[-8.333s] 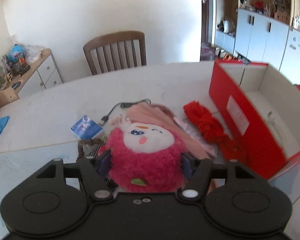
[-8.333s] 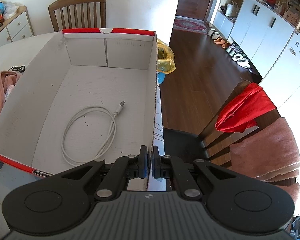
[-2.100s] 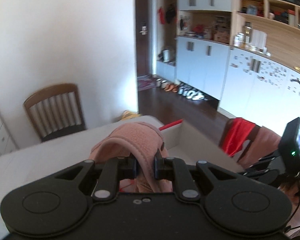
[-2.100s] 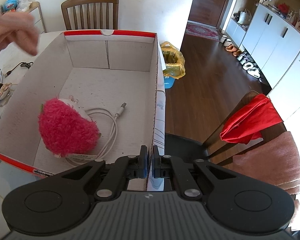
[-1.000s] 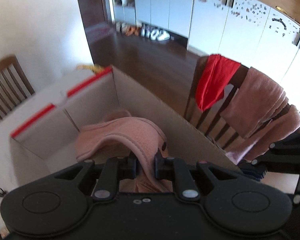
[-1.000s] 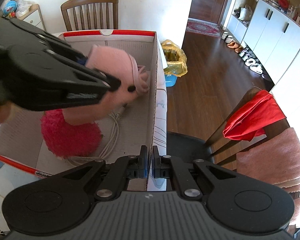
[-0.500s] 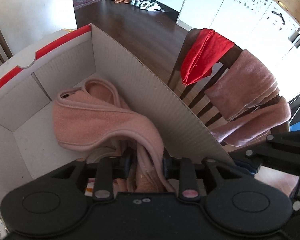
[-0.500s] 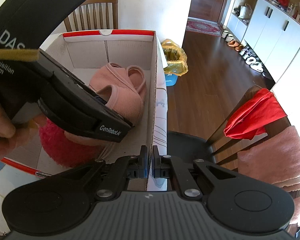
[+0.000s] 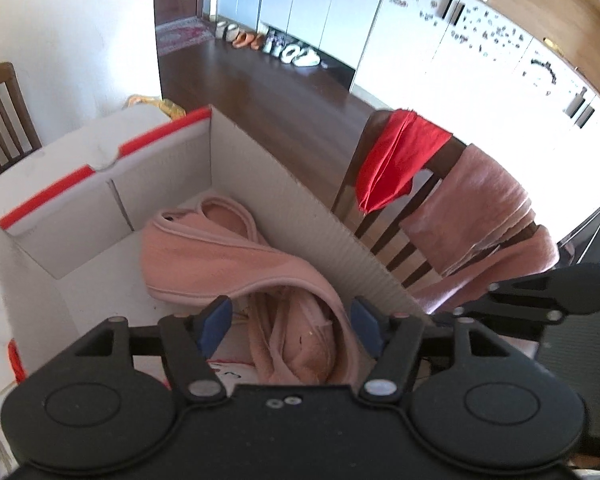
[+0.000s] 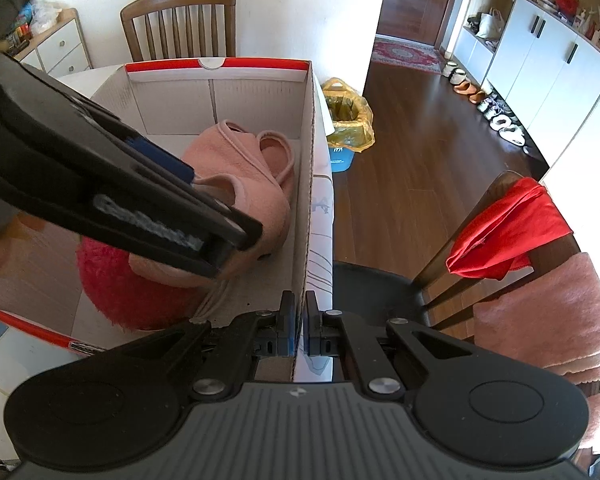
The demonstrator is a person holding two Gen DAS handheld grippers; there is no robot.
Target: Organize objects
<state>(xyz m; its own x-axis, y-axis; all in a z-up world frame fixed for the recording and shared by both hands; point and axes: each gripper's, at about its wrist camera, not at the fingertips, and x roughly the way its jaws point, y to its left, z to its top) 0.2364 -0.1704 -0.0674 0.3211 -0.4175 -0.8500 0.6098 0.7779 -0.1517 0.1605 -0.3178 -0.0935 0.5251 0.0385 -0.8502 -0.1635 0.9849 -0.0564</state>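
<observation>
Two soft things already lie in my cardboard box (image 10: 306, 184) at the surface's edge: pink garment (image 9: 236, 260), then red plush toy (image 10: 124, 284). My left fingers (image 9: 292, 322) are opening, garment released; my right fingers (image 10: 299, 330) pinch the box wall.

A crumpled pink fleece garment (image 9: 220, 260) lies inside the white cardboard box (image 9: 332, 236), partly draped over a magenta plush toy (image 10: 128, 280)

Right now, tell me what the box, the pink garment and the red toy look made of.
Box: corrugated cardboard, matte white inside, fluting visible along the wall, glossy red rim.
Pink garment: soft fleece-like fabric, likely, with a napped surface and stitched binding.
Red toy: shaggy plush, probably synthetic, with long fuzzy pile.
</observation>
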